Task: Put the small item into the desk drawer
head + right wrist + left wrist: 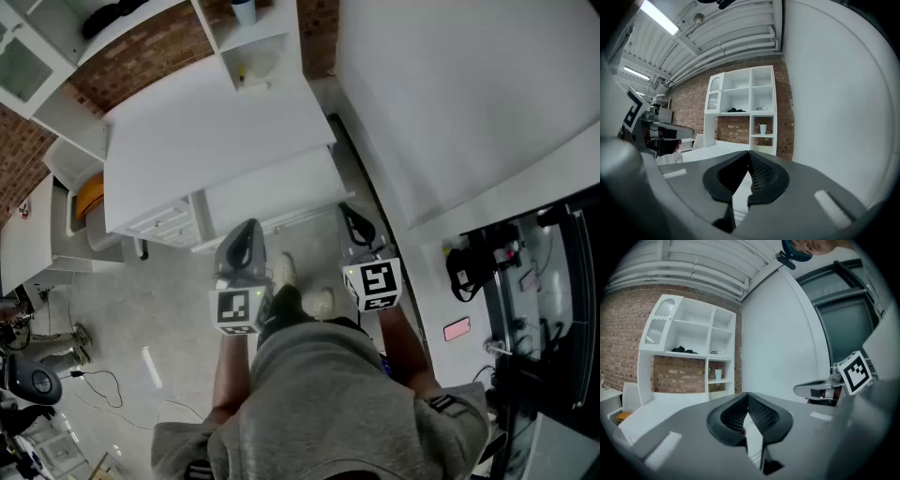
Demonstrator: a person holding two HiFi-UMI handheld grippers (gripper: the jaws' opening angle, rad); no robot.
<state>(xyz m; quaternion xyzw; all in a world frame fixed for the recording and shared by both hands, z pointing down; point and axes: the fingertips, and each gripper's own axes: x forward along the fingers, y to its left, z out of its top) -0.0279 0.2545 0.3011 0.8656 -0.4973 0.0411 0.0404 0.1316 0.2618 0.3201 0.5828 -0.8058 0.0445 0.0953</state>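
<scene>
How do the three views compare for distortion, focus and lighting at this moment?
Left gripper view: strong fisheye with black corners; the left gripper looks soft up close, the shelf unit sharper. Right gripper view: same fisheye bending; ceiling light strips very bright. Head view: even light, white desk nearly featureless, few shadows.

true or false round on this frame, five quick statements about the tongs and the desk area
1. The left tongs and the right tongs are both shut, with nothing between them. True.
2. A cup stands in the white shelf unit. True.
3. The wall behind the shelf unit is tiled green. False: it is brick.
4. The right tongs rest on the desk. False: they are held in the air in front of it.
5. The person wears a grey top. True.
</scene>
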